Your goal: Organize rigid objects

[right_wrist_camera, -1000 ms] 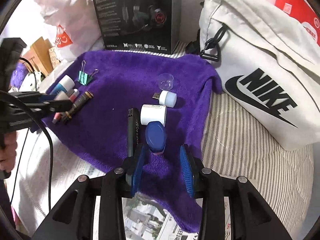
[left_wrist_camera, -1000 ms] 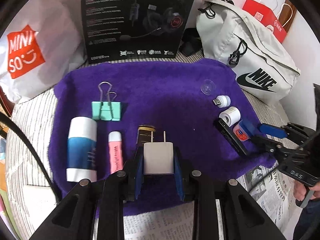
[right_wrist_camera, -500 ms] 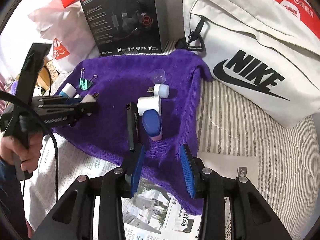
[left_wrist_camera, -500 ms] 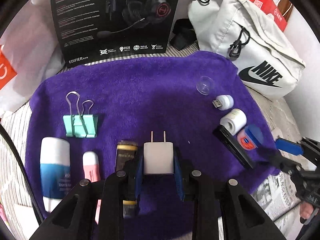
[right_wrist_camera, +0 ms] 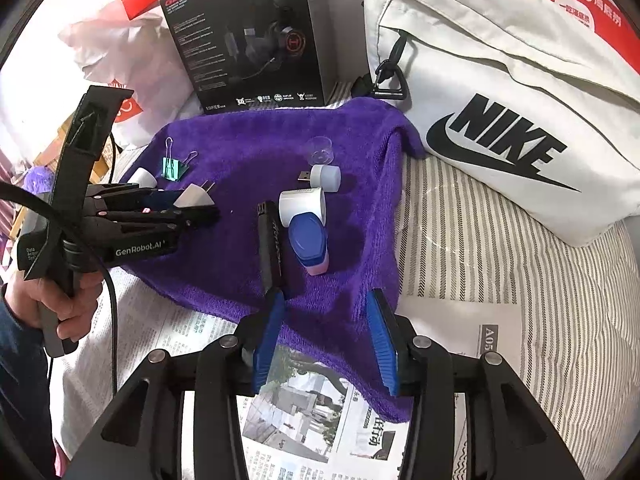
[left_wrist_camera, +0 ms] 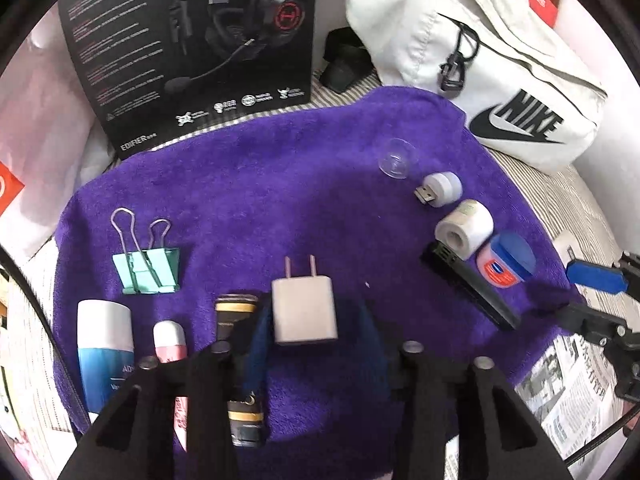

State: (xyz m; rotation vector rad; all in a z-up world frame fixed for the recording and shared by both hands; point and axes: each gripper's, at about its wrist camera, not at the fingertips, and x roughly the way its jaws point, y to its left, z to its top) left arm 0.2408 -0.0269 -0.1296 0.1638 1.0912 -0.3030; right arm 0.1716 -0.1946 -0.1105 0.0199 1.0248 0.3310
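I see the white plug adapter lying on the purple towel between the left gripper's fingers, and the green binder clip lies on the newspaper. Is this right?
Not quite. The green binder clip also lies on the purple towel, not on the newspaper; the left wrist view shows it. The white plug adapter does lie between the left gripper fingers.

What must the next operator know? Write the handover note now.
Left tongs: jaws have just been opening; the charger lies loose between them on the purple towel.
Right tongs: also just opening, empty, over the towel's near edge.
Done: binder clip, blue-white tube, pink tube, black-gold tube and charger grouped at left.
Probably left: tape roll, blue-lidded jar, black bar, USB light, clear cap.
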